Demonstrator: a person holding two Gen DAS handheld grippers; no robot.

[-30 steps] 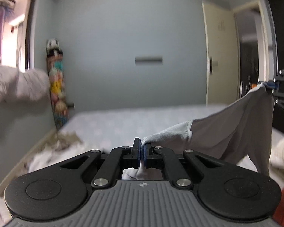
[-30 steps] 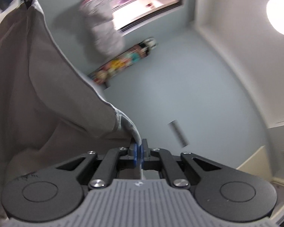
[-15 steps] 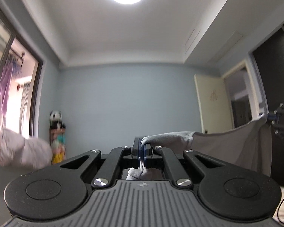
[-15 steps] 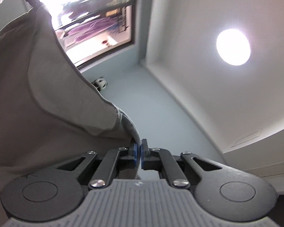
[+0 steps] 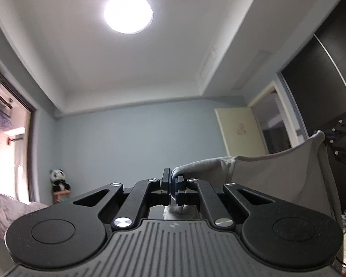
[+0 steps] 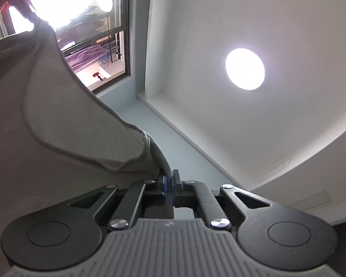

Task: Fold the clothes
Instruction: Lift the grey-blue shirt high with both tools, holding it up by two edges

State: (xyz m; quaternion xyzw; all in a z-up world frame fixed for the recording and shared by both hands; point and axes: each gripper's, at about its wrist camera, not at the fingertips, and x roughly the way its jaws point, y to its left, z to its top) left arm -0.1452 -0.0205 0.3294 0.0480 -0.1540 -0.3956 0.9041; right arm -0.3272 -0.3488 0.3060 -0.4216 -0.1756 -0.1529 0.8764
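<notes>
While both claws point up at the ceiling, the grey top [image 5: 276,180] hangs in the air between them, not lying on anything.

Left gripper [image 5: 173,185]: pinched tight on a thick edge of the cloth, maybe a cuff or hem, w/ a bit poking out behind the fingers. No gap to see.

Right gripper [image 6: 168,184]: fingers almost together, w/ a thin edge of the same top [image 6: 57,127] running down into the slit, so it looks clamped on it too. In the left view you can see the right claw far off at the other corner of the cloth.

Why hold it so? Two corners held apart & up high let the cloth drop flat and smooth, so creases fall out before a fold. That's my guess.

Ceiling light [image 5: 128,13], window [image 6: 85,46] & a panda toy [image 5: 58,180] by the wall show how far up both are tipped. Can't see the bed or any place to lay it down, so can't tell which fold this is.
</notes>
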